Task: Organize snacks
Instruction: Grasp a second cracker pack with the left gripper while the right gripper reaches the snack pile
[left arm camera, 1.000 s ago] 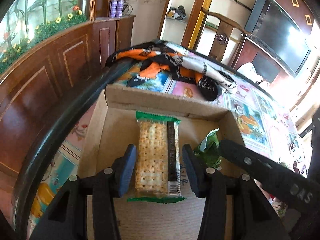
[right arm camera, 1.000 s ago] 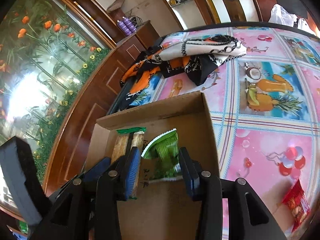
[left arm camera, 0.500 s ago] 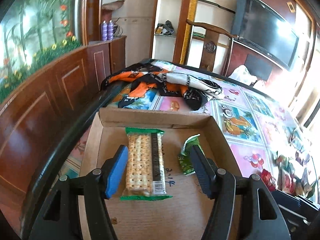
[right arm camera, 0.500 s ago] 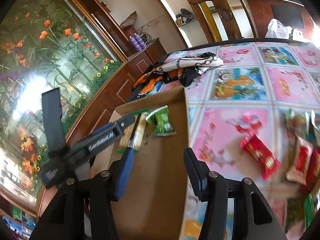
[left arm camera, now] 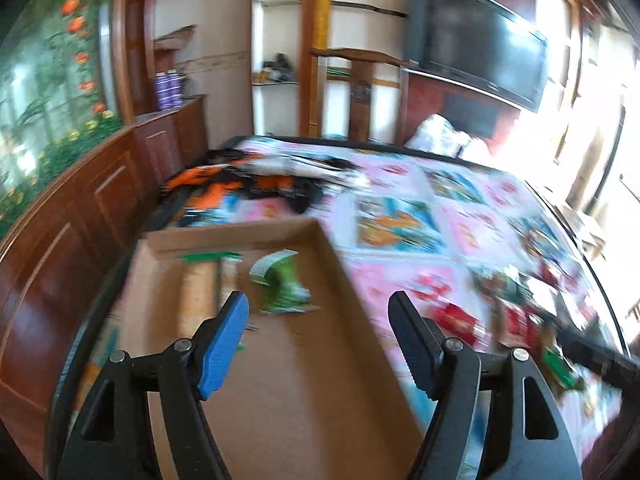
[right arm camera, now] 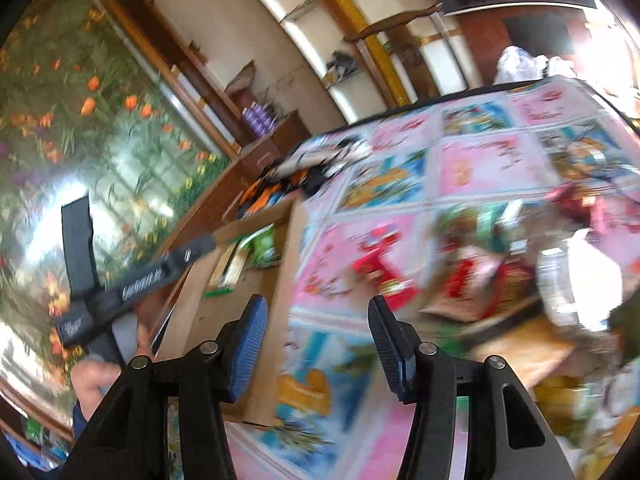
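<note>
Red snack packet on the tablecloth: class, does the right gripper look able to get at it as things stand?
Probably yes. The right gripper is open and empty, and the red snack packet lies flat on the tablecloth just ahead of its fingers, outside the cardboard box, with nothing between them.

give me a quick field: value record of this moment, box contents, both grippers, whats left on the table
box: open cardboard box at the table's left edge
in box: cracker pack and green snack packet, side by side at the far end
left gripper: jaws open, empty, above the box's right wall
right gripper: jaws open, empty, over the tablecloth
outside box: blurred snack pile, mostly red and green packets
cloth: orange and black fabric beyond the box
</note>
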